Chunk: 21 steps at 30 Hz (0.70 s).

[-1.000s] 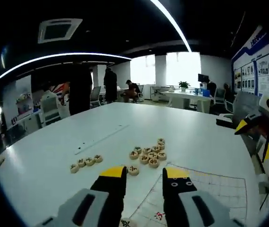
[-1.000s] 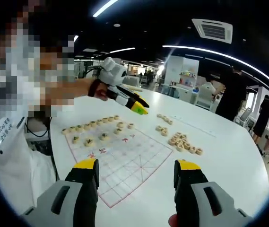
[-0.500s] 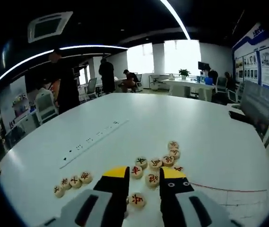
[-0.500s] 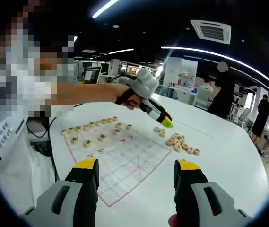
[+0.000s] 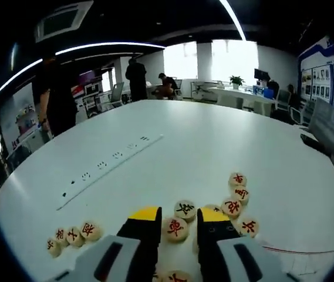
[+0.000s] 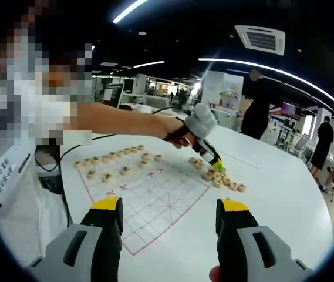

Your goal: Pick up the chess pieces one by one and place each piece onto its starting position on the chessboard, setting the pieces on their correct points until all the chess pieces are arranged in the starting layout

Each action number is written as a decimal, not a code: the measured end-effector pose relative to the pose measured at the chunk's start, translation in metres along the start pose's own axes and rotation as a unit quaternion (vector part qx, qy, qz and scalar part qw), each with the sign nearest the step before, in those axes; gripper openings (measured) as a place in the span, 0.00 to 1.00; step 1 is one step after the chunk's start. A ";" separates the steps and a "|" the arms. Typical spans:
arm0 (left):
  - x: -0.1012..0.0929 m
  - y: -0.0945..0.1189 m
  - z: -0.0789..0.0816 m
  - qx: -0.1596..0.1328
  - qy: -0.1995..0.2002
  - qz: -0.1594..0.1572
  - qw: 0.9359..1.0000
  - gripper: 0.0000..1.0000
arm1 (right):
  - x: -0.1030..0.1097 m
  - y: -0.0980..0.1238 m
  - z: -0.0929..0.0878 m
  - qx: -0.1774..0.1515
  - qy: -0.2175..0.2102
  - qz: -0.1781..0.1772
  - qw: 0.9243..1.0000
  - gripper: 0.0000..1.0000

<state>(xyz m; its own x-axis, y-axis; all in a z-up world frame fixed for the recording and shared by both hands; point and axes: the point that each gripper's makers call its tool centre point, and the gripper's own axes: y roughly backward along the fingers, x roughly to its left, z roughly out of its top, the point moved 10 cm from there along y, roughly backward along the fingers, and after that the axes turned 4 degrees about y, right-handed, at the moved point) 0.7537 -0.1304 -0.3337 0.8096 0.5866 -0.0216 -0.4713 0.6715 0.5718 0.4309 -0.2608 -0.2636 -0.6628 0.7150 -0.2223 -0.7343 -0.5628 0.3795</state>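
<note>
Left gripper [image 5: 175, 220] fingers sit narrow around a red-lettered chess piece [image 5: 175, 228], contact unclear. Right gripper [image 6: 169, 214] fingers gape wide over the red-lined chessboard [image 6: 155, 200] with its rowed pieces [image 6: 117, 155].

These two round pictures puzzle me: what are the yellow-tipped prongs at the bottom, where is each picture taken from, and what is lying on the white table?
No robot here: a person holds a two-jaw gripper in each hand, each carrying a fisheye camera. The prongs are the jaws. The left gripper view looks along the left gripper, open, low over a cluster of round wooden chess pieces with red and black characters, one red-marked piece sitting between its jaws. The right gripper view looks along the right gripper, open and holding nothing, above the white paper chessboard with red grid lines on the white round table; pieces already line the board's far edge.
</note>
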 end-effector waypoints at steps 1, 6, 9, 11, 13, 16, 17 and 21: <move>-0.001 -0.003 0.000 0.001 -0.001 -0.001 1.000 0.26 | -0.001 0.000 0.000 0.000 -0.001 -0.001 1.000 0.64; 0.000 -0.006 0.000 -0.001 0.014 0.003 1.000 0.26 | -0.002 0.001 -0.001 0.001 -0.003 -0.001 1.000 0.64; 0.001 -0.002 -0.001 0.004 0.027 -0.003 1.000 0.27 | -0.003 0.002 -0.001 0.000 -0.002 -0.002 1.000 0.64; 0.004 0.000 -0.001 0.000 0.029 0.000 1.000 0.27 | -0.003 0.003 -0.001 -0.001 -0.003 -0.003 1.000 0.64; 0.005 0.001 -0.005 0.015 0.022 0.004 1.000 0.27 | -0.004 0.002 -0.002 0.000 -0.004 -0.004 1.000 0.64; 0.006 0.004 -0.006 0.015 0.020 -0.001 1.000 0.28 | -0.004 0.001 -0.002 0.001 -0.004 -0.002 1.000 0.64; 0.007 0.004 -0.006 0.014 0.015 0.001 1.000 0.28 | -0.003 0.001 -0.002 0.001 -0.004 -0.002 1.000 0.64; -0.001 0.002 -0.004 0.016 0.002 -0.006 1.000 0.31 | -0.003 0.000 -0.003 0.002 -0.004 0.000 1.000 0.64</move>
<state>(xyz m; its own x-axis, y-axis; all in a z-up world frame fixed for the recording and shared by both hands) 0.7507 -0.1284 -0.3359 0.8134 0.5809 -0.0310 -0.4510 0.6634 0.5971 0.4324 -0.2638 -0.2656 -0.6609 0.7190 -0.2150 -0.7343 -0.5604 0.3831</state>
